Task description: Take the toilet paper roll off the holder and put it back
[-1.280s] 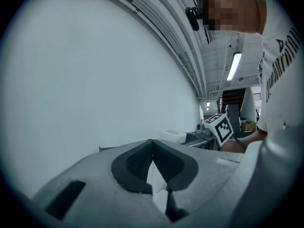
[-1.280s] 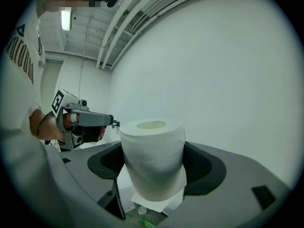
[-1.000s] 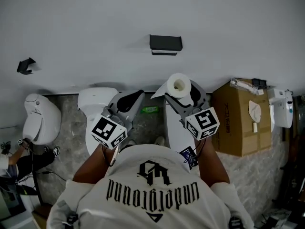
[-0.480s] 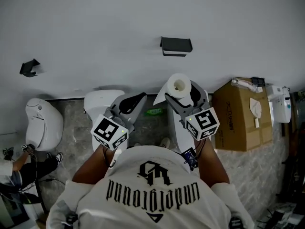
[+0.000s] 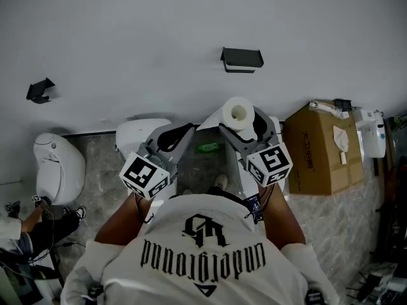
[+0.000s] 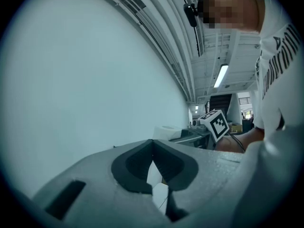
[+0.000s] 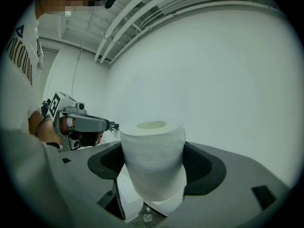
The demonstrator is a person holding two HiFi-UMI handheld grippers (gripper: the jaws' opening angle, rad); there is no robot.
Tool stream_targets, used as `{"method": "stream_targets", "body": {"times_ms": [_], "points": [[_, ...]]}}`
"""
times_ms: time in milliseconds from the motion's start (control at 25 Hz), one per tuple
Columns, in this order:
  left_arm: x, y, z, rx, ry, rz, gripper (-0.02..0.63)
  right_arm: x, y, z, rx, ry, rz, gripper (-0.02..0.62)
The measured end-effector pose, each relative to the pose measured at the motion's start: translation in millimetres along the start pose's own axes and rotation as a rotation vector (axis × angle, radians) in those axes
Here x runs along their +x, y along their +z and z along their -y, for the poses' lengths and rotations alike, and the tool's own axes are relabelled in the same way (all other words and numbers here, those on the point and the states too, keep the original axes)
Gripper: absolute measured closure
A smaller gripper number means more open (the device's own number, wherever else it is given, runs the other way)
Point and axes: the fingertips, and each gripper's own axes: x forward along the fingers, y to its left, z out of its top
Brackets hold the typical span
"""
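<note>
Right gripper (image 5: 245, 126): fingers clamped on the toilet paper roll (image 7: 153, 159), whose base is hidden between the dark pads.
Toilet paper roll: white, soft, embossed cylinder; the hollow core shows only in the head view.
Holder (image 5: 241, 58): black wall bracket, well apart from the roll; detail unclear.
Left gripper (image 6: 153, 161): fingertips pressed together, holding nothing.

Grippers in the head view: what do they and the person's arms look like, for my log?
Both are light grey two-jaw tools with dark padded linings. The left gripper and right gripper each carry a white cube with black square markers. A thin dark cable runs from the right gripper. The person wears a white shirt with black lettering; the forearms are bare.
</note>
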Motion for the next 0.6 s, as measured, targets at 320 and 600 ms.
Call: {"method": "stream_targets", "body": {"times_ms": [320, 600], "points": [[4, -5, -17, -0.012, 0.049, 0.004, 0.594, 17, -5, 8, 0.017, 0.021, 0.006, 0.255], [23, -6, -34, -0.006, 0.101, 0.001, 0.594, 39, -4, 34, 0.008, 0.063, 0.002, 0.255]]}}
